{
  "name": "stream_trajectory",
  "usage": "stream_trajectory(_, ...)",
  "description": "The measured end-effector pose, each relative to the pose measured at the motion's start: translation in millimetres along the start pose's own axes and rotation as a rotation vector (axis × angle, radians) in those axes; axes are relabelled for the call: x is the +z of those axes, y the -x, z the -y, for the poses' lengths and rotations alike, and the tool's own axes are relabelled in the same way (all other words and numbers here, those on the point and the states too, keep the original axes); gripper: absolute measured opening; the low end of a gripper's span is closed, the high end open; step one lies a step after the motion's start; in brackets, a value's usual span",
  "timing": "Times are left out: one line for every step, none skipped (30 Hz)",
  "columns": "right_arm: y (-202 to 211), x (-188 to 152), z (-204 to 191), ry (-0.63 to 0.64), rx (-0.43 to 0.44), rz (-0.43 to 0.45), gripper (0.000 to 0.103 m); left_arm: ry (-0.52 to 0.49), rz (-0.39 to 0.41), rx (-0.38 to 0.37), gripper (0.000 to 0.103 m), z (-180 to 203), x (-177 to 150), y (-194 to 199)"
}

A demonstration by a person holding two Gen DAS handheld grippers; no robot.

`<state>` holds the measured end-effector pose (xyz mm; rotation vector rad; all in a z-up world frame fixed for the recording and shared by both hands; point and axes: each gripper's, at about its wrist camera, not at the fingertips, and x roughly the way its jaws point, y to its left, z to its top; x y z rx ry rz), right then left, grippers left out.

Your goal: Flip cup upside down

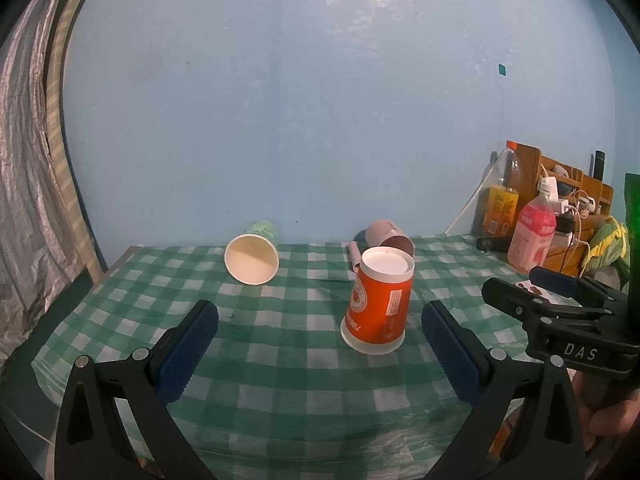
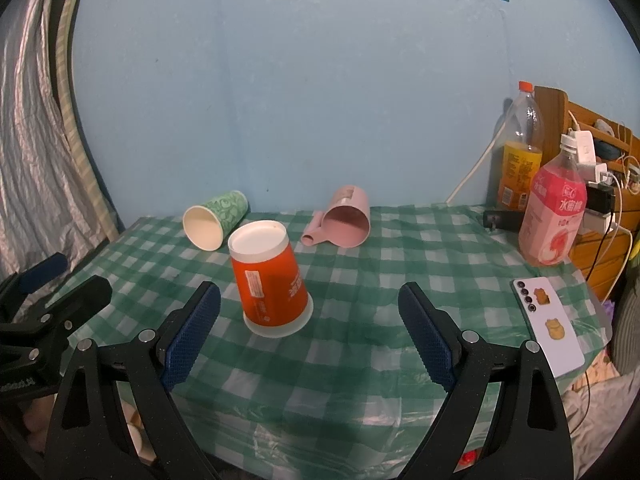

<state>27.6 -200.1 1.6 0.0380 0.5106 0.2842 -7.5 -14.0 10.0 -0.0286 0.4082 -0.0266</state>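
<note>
**Inspector A:** How did the two tools stand?

**Inspector B:** The left hand-held gripper (image 1: 318,342) was held low over the desk (image 1: 280,368), jaws spread wide with nothing between the blue pads. The right hand-held gripper (image 2: 310,334) was posed the same way, also spread wide and empty. Each showed at the edge of the other's view, side by side and apart.

**Inspector A:** And the cup?

**Inspector B:** The orange paper cup (image 1: 378,300) stood inverted on the green checked tablecloth (image 2: 380,280), white rim down, white base up, slightly tilted. It sat ahead of both grippers, touched by neither.

**Inspector A:** Other items noted?

**Inspector B:** A green patterned paper cup (image 2: 214,220) lay on its side near the wall, mouth toward the cameras. A pink handled mug (image 2: 346,220) lay on its side beside it. A pink drink bottle (image 2: 554,216), an orange soda bottle (image 2: 520,152) and a white phone (image 2: 550,326) occupied the right side.
</note>
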Motion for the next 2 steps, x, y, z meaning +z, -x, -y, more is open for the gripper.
stream_trajectory(-0.3, 0.2, 0.1, 0.0, 0.0, -0.002, 0.09, -0.002, -0.003, 0.0, 0.103, 0.5, -0.3, -0.5)
stream_trajectory(-0.4, 0.3, 0.2, 0.0, 0.001, -0.003, 0.09, -0.002, -0.004, 0.0, 0.103, 0.5, -0.5, -0.5)
